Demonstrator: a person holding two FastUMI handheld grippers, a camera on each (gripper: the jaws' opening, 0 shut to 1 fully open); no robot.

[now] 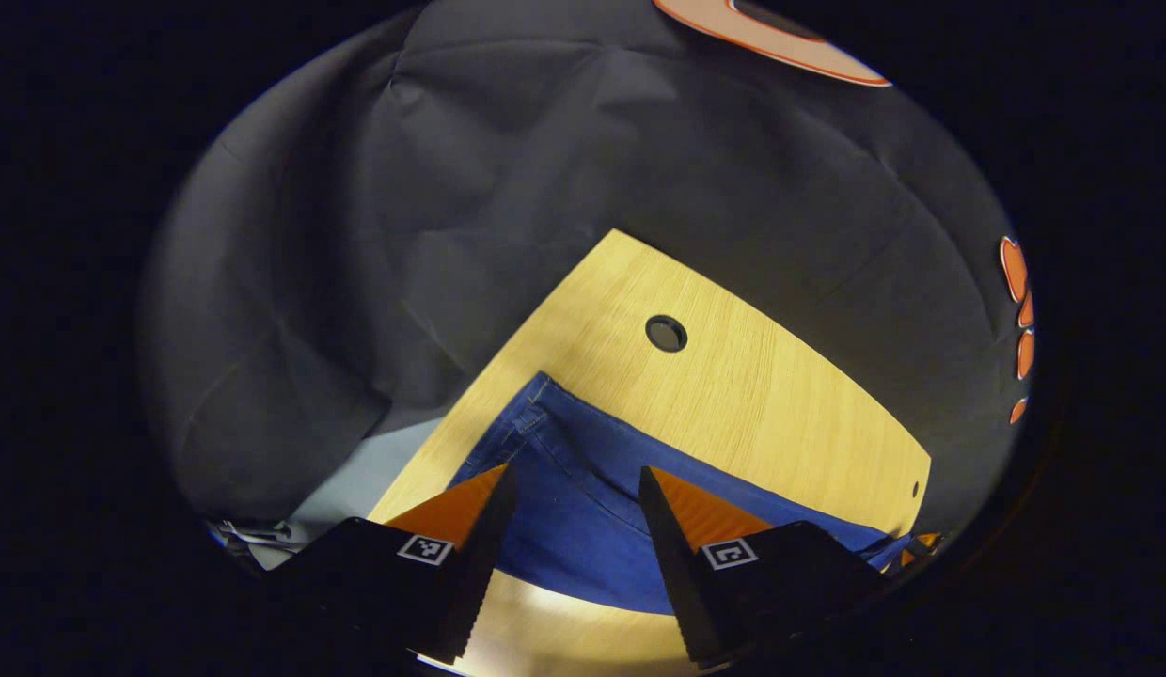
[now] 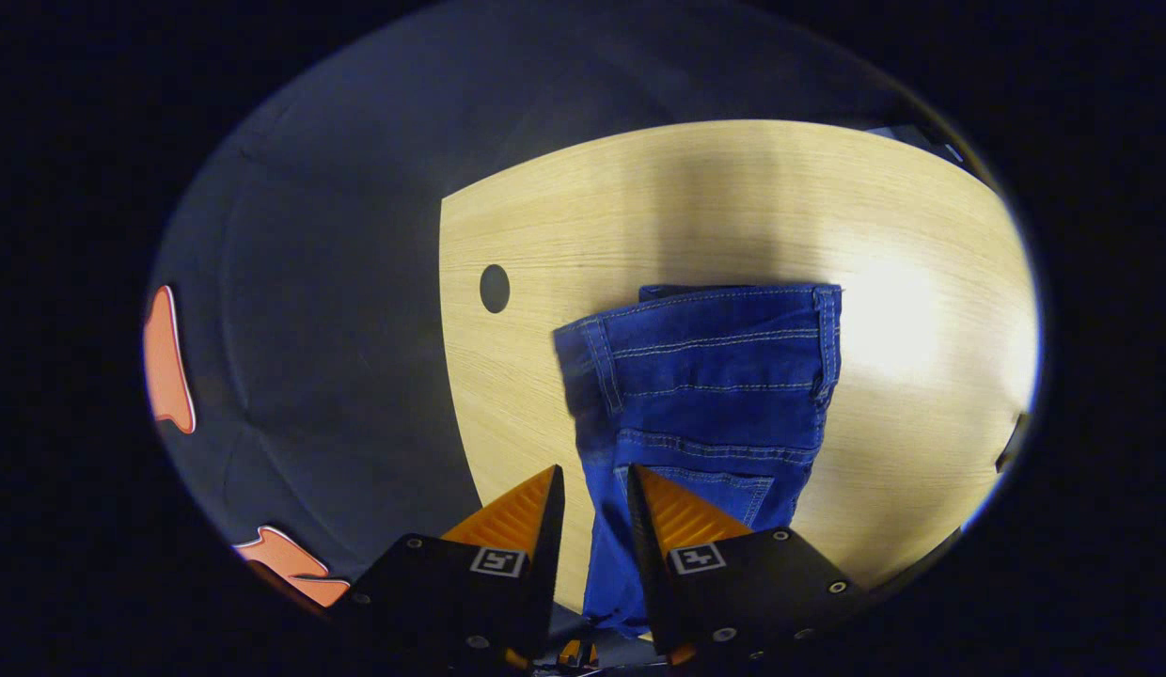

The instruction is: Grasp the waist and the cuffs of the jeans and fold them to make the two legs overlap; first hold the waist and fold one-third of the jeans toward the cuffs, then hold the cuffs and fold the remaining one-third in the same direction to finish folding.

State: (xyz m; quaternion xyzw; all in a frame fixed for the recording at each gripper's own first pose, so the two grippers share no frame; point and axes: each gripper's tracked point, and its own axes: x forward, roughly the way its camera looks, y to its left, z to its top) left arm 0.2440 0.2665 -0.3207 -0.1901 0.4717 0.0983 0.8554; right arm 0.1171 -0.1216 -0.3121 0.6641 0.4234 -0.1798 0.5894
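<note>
Blue jeans [image 2: 715,376] lie on the pale wooden table [image 2: 733,207], the stitched waistband at the far end. My right gripper [image 2: 594,480] is shut on a fold of the jeans, and the cloth fills the narrow gap between its fingers and runs down past them. In the left gripper view the jeans [image 1: 583,527] stretch across the table [image 1: 733,395] as a blue band. There my left gripper [image 1: 574,475] stands open just over that band, a finger on each side, nothing pinched. The right gripper [image 1: 917,543] peeks in at the band's far right end.
A round cable hole [image 1: 666,333] sits in the tabletop beyond the jeans, also seen as the hole [image 2: 495,288] near the table's left edge. Black cloth wall [image 1: 545,169] surrounds the table. A strip of pale floor [image 1: 357,480] shows past the table's left edge.
</note>
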